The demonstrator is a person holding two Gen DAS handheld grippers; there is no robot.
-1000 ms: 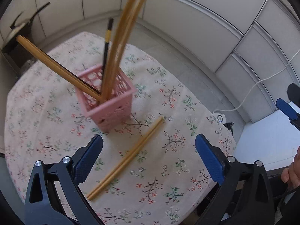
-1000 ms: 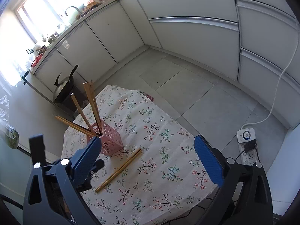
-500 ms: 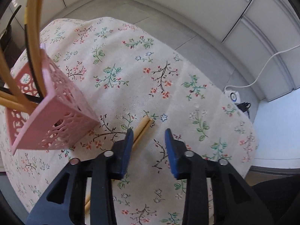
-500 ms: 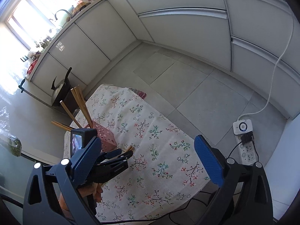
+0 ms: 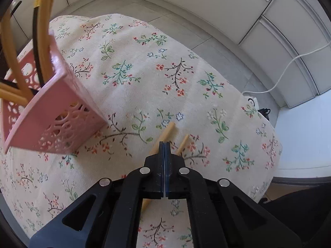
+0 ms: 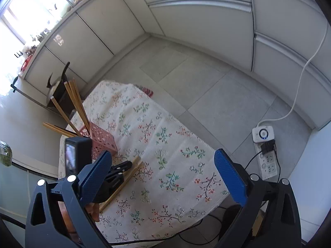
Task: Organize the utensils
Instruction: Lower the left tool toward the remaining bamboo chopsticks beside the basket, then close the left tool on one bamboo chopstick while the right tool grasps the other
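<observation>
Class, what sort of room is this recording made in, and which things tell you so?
Most likely a home kitchen: a run of pale cabinets under a cluttered counter by a bright window, a kettle, and chopsticks standing in a pink holder.

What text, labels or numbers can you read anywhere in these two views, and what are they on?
None can be read.
Power strip on the floor: only a round lit button shows, with no legible marking.
Small screen on the back of the left gripper: it glows, but its content is too blurred to read.
Pink basket, chopsticks and floral tablecloth: no lettering, only pattern.
</observation>
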